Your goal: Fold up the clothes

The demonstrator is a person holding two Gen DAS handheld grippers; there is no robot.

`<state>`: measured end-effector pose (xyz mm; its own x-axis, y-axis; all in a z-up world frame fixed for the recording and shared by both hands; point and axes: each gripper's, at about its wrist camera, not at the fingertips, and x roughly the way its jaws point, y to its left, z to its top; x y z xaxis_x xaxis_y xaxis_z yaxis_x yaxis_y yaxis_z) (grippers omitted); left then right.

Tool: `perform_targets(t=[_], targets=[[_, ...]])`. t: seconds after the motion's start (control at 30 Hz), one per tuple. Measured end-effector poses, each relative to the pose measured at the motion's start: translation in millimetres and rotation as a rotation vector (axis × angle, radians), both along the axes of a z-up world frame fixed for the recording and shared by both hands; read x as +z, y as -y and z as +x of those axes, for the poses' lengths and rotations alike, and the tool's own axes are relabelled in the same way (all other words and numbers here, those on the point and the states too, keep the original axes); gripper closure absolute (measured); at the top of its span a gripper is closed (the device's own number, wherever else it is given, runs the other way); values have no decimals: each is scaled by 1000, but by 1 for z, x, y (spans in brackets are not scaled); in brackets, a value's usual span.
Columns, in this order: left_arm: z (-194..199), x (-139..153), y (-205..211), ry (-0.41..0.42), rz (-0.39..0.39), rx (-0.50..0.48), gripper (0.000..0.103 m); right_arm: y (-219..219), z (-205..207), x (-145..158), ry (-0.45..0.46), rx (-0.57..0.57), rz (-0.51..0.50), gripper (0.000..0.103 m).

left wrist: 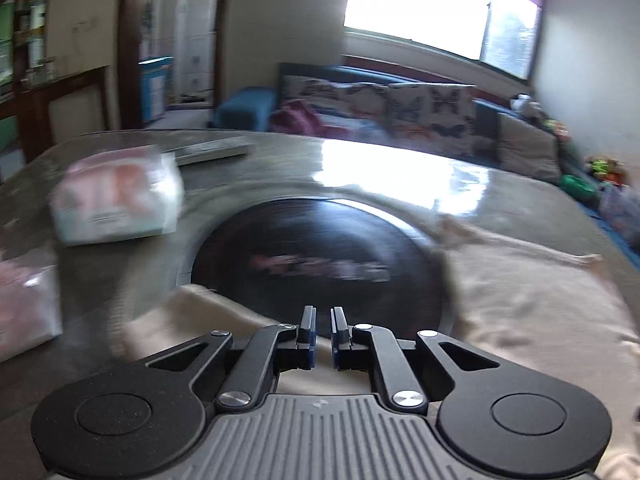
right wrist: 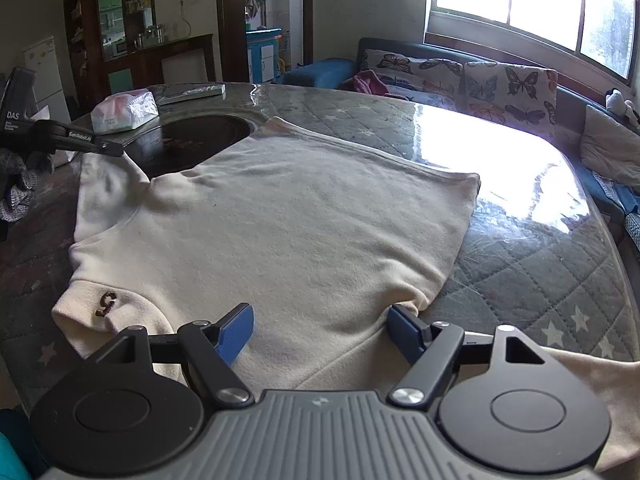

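A cream shirt (right wrist: 280, 216) lies spread flat across the quilted, glass-topped table (right wrist: 540, 248), filling the space directly ahead of the right gripper (right wrist: 320, 332). Its cloth is smooth through the body, with a ribbed hem along the far edge and a slight rumple at the far-left corner, where it overlaps a dark round inset (right wrist: 192, 144) in the tabletop. A small brown embroidered mark (right wrist: 106, 303), shaped like a letter G or S, sits on a cuff just ahead and to the left of the right gripper.

The right gripper's jaws stand wide apart, blue pads (right wrist: 236, 332) showing, low over the near edge of the shirt; the right-hand pad sits at a fold of cloth, though actual contact cannot be judged. It holds nothing.

The left gripper (left wrist: 323, 330) has its jaws drawn to a narrow slit, with nothing visible between them, cream cloth below and to its right, the dark inset just ahead. That view is motion-blurred. From the right wrist camera, the left gripper reaches to the shirt's far-left corner, its tip at the cloth.

A tissue pack (right wrist: 124, 112) sits ahead and left of both grippers, its print unreadable. "DAS" appears on the left gripper's body.
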<state>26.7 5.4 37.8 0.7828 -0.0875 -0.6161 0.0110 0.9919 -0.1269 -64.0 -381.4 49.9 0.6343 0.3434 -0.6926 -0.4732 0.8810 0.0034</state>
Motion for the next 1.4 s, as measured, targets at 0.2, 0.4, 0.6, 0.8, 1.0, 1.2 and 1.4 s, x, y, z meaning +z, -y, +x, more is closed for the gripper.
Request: perform_targets(t=[0.2,0.4,0.6,0.8,1.0,1.2,1.4], targets=[[25,-3,74,-15,-6,-183,94,-3,4,-3,-3,2,-8,27],[64,-16,122,-46,14,-255,94,-3,6,-3,-2,6,-8,26],[100,-21,139,-37,35,-260,94,-4,7,1,0,17,1,26],[129,-24,137,-33,68,-178,97,-4,7,5,13,25,8,26],[138,-26,130,-21,96,-89,98,-2,8,2,6,27,1,26],[137,-24,130,-15,103,-90,97,7,2,4,19,11,28,26],[104,-7,127,-8,43,-156,96,38,-12,15,37,-92,64,27]])
